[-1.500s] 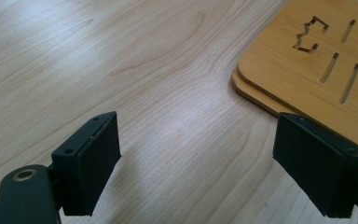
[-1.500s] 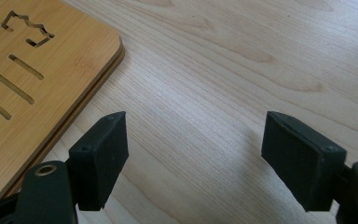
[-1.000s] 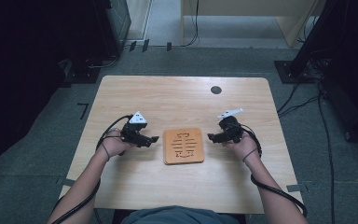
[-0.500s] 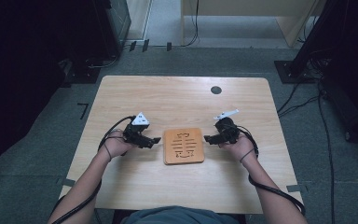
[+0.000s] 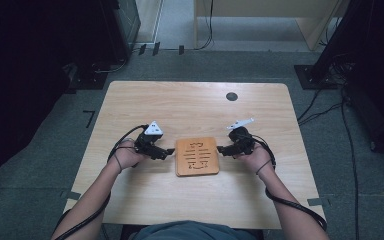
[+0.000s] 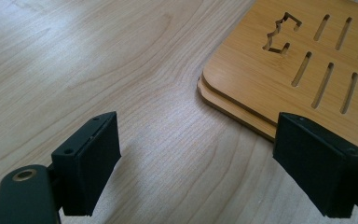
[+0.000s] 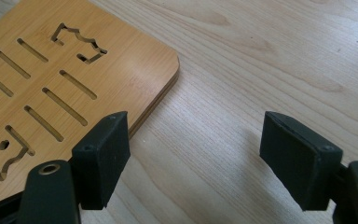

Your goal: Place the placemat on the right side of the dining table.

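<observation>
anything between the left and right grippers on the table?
Yes: the slotted wooden board lies flat between the left gripper and the right gripper, seen in the high view. Both grippers stand open at its side edges.

Both forearms reach in from the near edge, angled slightly inward. The left gripper point(image 5: 169, 151) lies low with jaws spread wide, pointing right. The right gripper point(image 5: 220, 149) mirrors it, jaws wide apart, pointing left.

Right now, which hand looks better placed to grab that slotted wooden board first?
Probably the left gripper: its open jaws already straddle the wooden board's corner edge. The right gripper is open too, but the board lies mostly beside its jaws.
</observation>
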`<state>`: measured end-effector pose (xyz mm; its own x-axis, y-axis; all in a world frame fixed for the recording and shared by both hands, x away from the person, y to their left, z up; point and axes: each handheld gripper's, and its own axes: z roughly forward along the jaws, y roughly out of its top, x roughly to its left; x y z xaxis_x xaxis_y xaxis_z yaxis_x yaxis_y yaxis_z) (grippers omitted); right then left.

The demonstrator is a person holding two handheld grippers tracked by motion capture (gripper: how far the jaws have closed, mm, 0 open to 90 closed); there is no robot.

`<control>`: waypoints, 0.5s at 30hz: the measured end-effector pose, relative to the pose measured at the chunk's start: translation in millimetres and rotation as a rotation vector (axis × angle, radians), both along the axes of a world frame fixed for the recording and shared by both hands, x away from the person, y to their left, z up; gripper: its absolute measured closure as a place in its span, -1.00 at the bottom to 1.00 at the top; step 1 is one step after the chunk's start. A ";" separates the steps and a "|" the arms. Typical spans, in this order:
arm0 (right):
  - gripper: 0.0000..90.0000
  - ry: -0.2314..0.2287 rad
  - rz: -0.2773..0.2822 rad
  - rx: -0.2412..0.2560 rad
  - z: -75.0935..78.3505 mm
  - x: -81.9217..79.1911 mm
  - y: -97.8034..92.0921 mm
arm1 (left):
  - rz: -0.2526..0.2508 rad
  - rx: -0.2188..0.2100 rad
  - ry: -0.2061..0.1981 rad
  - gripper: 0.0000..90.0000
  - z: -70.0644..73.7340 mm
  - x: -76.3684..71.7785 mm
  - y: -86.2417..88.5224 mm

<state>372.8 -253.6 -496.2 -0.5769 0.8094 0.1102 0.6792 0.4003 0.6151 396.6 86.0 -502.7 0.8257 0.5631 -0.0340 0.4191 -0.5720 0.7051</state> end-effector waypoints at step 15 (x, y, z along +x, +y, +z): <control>-0.47 0.000 0.029 -0.004 -0.8 -0.9 7.9 | 0.005 -0.013 0.006 -0.69 0.2 -2.2 -0.3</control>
<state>372.0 -245.6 -497.0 -0.6004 0.7925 0.1072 0.6672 0.4225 0.6134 394.4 85.7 -502.6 0.8226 0.5668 -0.0464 0.4262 -0.5604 0.7101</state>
